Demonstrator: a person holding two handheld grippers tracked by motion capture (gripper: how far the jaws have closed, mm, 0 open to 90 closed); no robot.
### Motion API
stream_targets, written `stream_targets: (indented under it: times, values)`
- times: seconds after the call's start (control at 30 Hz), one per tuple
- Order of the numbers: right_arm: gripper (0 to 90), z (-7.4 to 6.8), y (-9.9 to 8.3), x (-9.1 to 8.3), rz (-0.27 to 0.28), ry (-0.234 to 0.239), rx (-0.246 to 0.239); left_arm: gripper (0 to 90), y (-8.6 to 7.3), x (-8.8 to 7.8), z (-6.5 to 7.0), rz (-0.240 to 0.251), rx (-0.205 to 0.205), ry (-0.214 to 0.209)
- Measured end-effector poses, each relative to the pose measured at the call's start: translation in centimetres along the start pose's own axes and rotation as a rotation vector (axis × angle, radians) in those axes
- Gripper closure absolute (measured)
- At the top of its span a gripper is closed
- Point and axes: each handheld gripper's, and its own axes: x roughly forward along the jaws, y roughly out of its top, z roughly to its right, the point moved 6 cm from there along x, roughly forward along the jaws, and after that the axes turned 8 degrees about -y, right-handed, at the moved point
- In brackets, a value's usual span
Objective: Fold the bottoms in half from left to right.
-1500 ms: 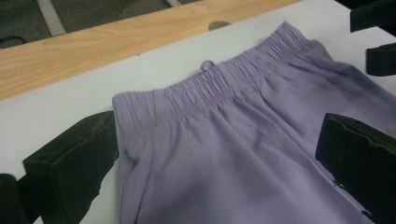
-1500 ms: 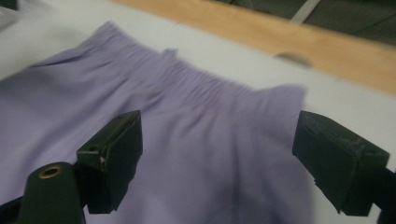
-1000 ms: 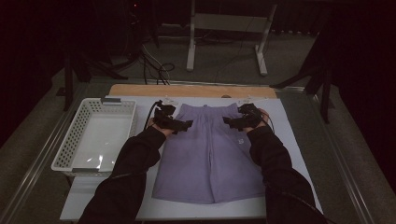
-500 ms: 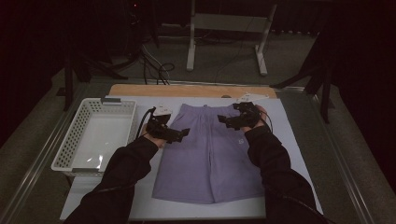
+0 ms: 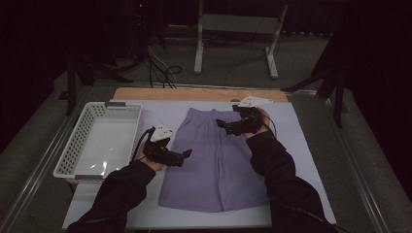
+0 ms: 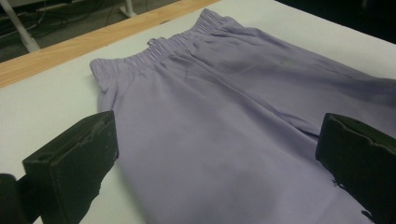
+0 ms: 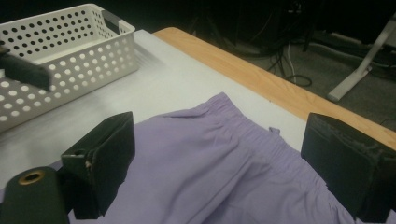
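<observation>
A pair of lilac shorts [image 5: 216, 160] lies flat on the white mat [image 5: 301, 145], with its elastic waistband [image 6: 173, 46] at the far end. My left gripper [image 5: 187, 154] hovers at the shorts' left edge about halfway down, its jaws wide open over the cloth [image 6: 219, 158] and holding nothing. My right gripper [image 5: 221, 125] is above the waistband's right part and points left. Its jaws have just been opening and stand wide apart, with the gathered waistband [image 7: 261, 149] below them and nothing pinched between them.
A white perforated basket [image 5: 97, 141] with nothing in it stands on the table left of the shorts, and its wall [image 7: 70, 60] shows beyond my right gripper. The wooden table edge [image 5: 194, 93] runs along the far side. A metal stand [image 5: 233, 29] and cables are on the floor behind.
My left gripper has slid back from the waistband's left corner toward the person, along the shorts' left edge. My right gripper has lifted off the waistband and shifted slightly left.
</observation>
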Motion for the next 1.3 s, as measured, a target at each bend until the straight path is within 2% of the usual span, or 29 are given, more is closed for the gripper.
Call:
stream_targets:
  times: [0.07, 0.23, 0.37, 0.4, 0.53, 0.63, 0.7, 0.8, 0.9, 0.97, 1.07, 1.17, 1.3]
  values:
    - [9.9, -0.4, -0.1, 0.3, 0.007, 0.022, 0.021, 0.1, -0.6, -0.3, 0.6, 0.003, 0.017, 0.005]
    - [9.9, -1.4, -0.5, 1.0, 0.018, 0.039, 0.002, 0.1, -2.4, -1.0, 1.8, -0.012, 0.029, -0.025]
    - [9.9, -2.4, -0.9, 1.7, 0.010, 0.065, -0.008, 0.1, -4.1, -1.8, 2.4, -0.030, 0.041, -0.029]
    - [9.9, -2.5, -1.0, 1.8, 0.008, 0.067, -0.018, 0.1, -4.5, -2.0, 2.5, -0.031, 0.040, -0.034]
    - [9.9, -3.4, -1.3, 2.4, -0.003, 0.094, -0.005, 0.1, -6.4, -2.8, 2.9, -0.044, 0.027, -0.033]
    - [9.9, -3.9, -1.5, 2.7, -0.010, 0.106, -0.005, 0.1, -7.9, -3.3, 3.1, -0.078, 0.042, -0.022]
    - [9.9, -4.1, -1.7, 2.9, -0.015, 0.111, -0.004, 0.1, -8.7, -3.6, 3.3, -0.101, 0.050, -0.032]
    - [9.9, -4.6, -1.8, 3.0, -0.021, 0.120, -0.001, 0.2, -9.9, -3.9, 3.7, -0.163, 0.067, -0.073]
    - [9.9, -4.8, -2.0, 3.2, -0.022, 0.126, -0.006, 1.1, -10.9, -4.2, 4.1, -0.226, 0.099, -0.089]
    - [9.9, -4.9, -2.0, 3.2, -0.023, 0.129, -0.005, 2.3, -11.7, -4.3, 4.5, -0.270, 0.112, -0.119]
    - [9.9, -4.9, -2.2, 3.2, -0.032, 0.134, 0.001, 6.5, -12.5, -4.5, 4.5, -0.291, 0.106, -0.145]
    - [9.9, -4.9, -2.4, 3.4, -0.039, 0.135, 0.002, 14.5, -13.2, -4.5, 4.7, -0.312, 0.128, -0.171]
    - [9.9, -4.9, -2.6, 3.4, -0.041, 0.136, -0.009, 17.8, -13.6, -4.5, 4.8, -0.341, 0.136, -0.208]
